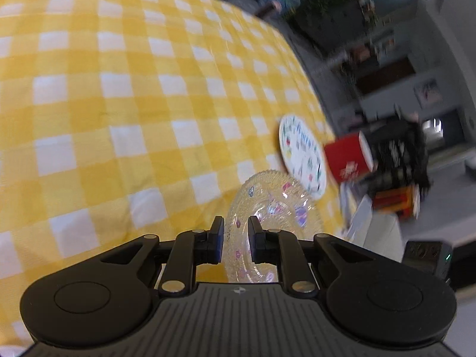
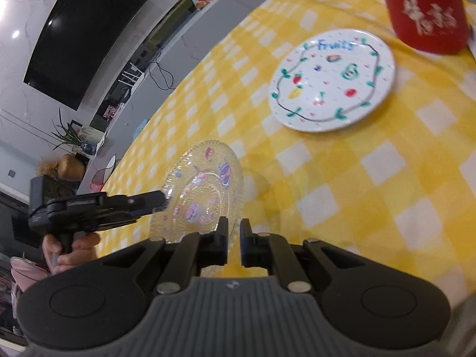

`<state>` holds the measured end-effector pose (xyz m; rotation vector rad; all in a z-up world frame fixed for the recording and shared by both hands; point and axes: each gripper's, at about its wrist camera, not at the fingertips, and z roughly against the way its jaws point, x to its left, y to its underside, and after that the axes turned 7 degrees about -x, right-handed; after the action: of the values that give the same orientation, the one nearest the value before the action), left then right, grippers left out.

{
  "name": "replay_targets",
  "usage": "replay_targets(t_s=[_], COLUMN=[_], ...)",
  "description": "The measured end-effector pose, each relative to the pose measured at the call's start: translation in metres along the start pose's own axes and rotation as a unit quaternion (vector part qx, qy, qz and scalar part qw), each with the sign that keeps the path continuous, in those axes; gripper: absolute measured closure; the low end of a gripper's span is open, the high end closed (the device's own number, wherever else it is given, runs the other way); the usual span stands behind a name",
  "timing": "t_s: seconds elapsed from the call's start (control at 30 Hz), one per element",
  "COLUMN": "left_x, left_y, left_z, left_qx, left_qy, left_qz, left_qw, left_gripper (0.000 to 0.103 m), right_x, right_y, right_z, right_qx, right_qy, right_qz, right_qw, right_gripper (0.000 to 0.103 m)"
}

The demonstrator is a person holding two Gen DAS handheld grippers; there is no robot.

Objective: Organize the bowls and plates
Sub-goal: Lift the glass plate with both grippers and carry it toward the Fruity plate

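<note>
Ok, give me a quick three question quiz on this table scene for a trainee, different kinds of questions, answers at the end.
1. True or false: the glass plate lies flat on the tablecloth.
2. Which word is written on the white plate? A) Fruits B) Cakes C) Snacks
3. Fill in: beyond the white plate stands a ___ cup.

Key
1. False. Both the left gripper and the right gripper hold its rim, jaws closed on it, and it is tilted off the cloth.
2. A
3. Red
</note>
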<state>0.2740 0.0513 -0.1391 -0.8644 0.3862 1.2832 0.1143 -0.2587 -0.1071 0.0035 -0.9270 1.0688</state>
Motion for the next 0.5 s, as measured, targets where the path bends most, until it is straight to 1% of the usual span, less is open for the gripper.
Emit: replay_targets(t_s=[0.07,0.2,0.3,0.5], left_x=[-0.004,-0.011,-0.023,-0.047], left_y=[0.0,-0.001,0.0,-0.002], left_z=[-0.009,-0.014,-0.013,-0.024], left_qx=[0.028,0.044,0.058,0.095], left_qy=[-0.004,-0.007,-0.017,-0.06], left_qz=[-0.017,-0.035,-0.067,-0.131], left_qw=[0.9995,0.9984,0.9959,0.985], left_gripper=[0.085,0.085,0.085,0.085], right_x=[-0.002,-0.001,0.001,-0.003], right_y=[0.004,0.009,0.014,0.019], right_z=[0.006,0.013,0.018,0.023], right_qx=[0.003,0.014,0.023,0.031], right_qy=[0.004,0.006,0.008,0.013], right_qz=[-0.003,0.001,0.003,-0.005], right_qw=[1.0,1.0,1.0,0.999], right_gripper=[0.098,0.097,0.097,0.097])
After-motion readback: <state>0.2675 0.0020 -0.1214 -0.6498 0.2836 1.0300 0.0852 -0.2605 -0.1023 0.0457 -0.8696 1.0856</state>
